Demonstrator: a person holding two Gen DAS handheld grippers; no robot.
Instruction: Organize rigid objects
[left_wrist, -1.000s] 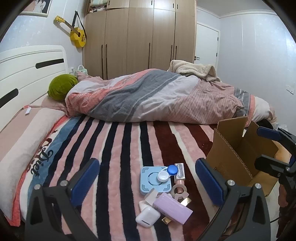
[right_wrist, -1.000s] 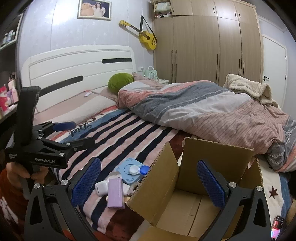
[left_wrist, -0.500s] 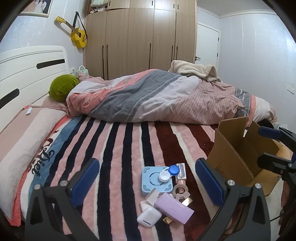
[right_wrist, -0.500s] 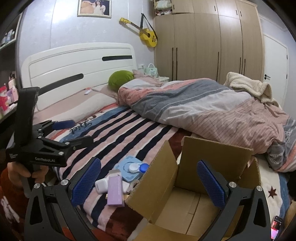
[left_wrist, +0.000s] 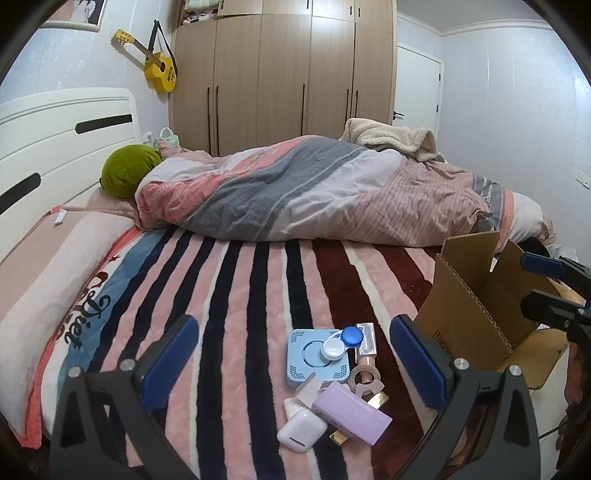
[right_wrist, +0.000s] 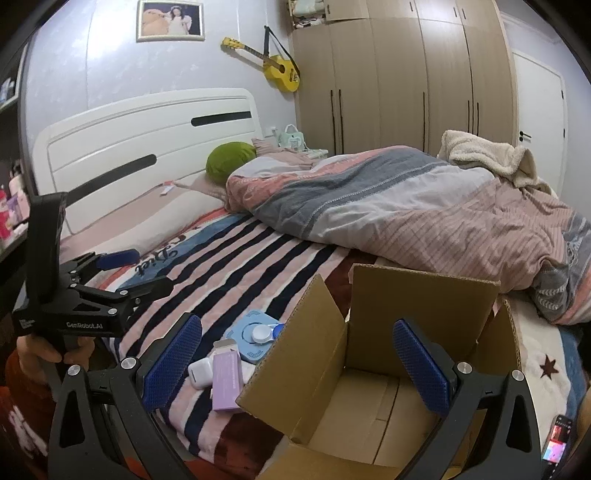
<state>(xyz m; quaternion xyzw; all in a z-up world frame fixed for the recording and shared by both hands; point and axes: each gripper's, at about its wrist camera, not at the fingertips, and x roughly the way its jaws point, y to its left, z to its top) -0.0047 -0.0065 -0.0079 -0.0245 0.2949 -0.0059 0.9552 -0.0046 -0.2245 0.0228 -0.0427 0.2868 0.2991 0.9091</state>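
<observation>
Both views have crept slightly closer to the bed since a second ago, while the pile of small things lies where it was. One left hand-held gripper (left_wrist: 293, 363) hangs over the striped blanket (left_wrist: 229, 302) with its two blue pads spread wide and nothing between them; the pile sits on the blanket in the gap ahead of it. Counted there: one light blue square gadget (left_wrist: 317, 360), one contact lens case (left_wrist: 341, 341) with a white cap and a blue cap resting on it, one white earbud case (left_wrist: 301, 432), one lilac box (left_wrist: 351, 411) touching the earbud case, one roll of tape (left_wrist: 365, 378), one clear-capped pink tube (left_wrist: 365, 341), and a gold piece partly hidden under the lilac box. One right hand-held gripper (right_wrist: 297, 363) is likewise spread and holds nothing, poised above the one open cardboard box (right_wrist: 424, 317), which stands just beside the pile at the bed's edge with its flaps up. Two more things in the background: a yellow guitar (right_wrist: 282, 72) on the wall and a green cushion (right_wrist: 229, 160) by the headboard.
</observation>
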